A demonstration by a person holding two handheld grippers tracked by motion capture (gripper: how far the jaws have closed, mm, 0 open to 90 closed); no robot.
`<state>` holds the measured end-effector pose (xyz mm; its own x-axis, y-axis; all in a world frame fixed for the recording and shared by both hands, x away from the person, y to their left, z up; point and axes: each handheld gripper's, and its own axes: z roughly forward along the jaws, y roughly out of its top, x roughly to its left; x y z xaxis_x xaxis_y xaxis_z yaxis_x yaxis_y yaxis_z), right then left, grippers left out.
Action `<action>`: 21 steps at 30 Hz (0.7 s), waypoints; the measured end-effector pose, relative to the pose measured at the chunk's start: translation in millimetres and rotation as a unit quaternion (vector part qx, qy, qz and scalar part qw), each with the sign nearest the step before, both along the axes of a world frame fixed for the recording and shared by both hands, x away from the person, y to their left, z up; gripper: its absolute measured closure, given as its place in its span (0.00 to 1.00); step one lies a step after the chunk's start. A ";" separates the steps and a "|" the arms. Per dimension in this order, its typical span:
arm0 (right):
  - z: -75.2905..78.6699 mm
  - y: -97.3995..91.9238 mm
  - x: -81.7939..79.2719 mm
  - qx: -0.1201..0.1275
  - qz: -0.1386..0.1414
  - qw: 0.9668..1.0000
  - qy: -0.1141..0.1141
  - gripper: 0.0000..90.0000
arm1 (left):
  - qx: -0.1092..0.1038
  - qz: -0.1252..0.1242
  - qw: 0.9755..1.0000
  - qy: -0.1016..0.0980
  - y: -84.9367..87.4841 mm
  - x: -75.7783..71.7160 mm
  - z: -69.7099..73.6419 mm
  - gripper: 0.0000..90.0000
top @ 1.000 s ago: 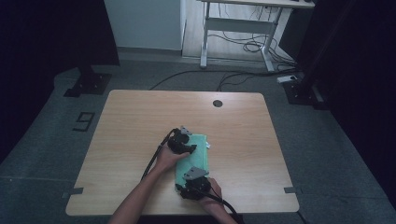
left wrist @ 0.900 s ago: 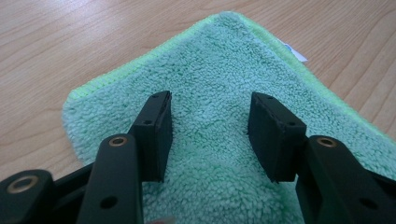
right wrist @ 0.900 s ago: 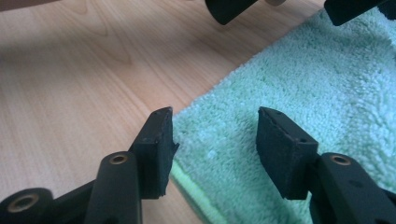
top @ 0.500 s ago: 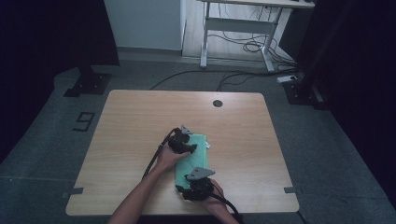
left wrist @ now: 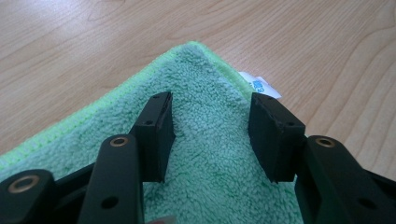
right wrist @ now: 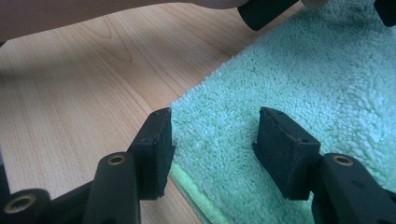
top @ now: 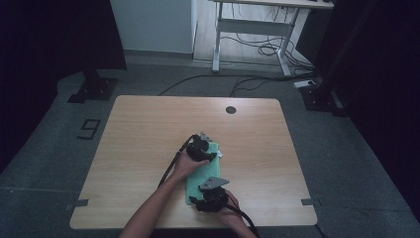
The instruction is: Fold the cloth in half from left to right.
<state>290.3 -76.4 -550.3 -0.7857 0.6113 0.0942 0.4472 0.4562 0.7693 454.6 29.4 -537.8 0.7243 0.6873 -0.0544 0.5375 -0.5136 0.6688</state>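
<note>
I see the green towel (top: 204,171) lying folded on the near middle of the wooden surface (top: 143,134), its near edge close to the surface's near rim. A white tag (left wrist: 259,85) sticks out at its far right corner. My left gripper (left wrist: 210,135) sits over that far corner, fingers apart, pile between them but nothing pinched. My right gripper (right wrist: 212,149) hovers at the near left corner, fingers apart too, one over bare wood, the other over the cloth, astride the stitched edge. Bare wood spreads wide to the left, right and far side, past a small round hole (top: 230,109) near the far rim.
</note>
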 end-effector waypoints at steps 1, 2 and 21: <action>0.0 0.1 -0.3 -0.001 0.001 1.000 -0.001 0.51 | -0.001 0.003 1.000 -0.001 -1.1 0.1 -0.2 0.56; 0.0 0.5 -0.9 -0.001 0.001 1.000 -0.001 0.51 | 0.000 0.003 1.000 -0.002 -1.8 0.4 -0.3 0.56; 17.4 -13.4 -4.5 0.047 -0.021 0.999 -0.018 0.46 | -0.036 0.027 0.998 -0.047 28.3 -15.8 41.7 0.55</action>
<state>285.8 -89.8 -533.0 -0.7639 0.6329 0.1259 0.4361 0.3625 0.8236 438.8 57.7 -496.1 0.6903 0.7225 -0.0377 0.4958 -0.4344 0.7520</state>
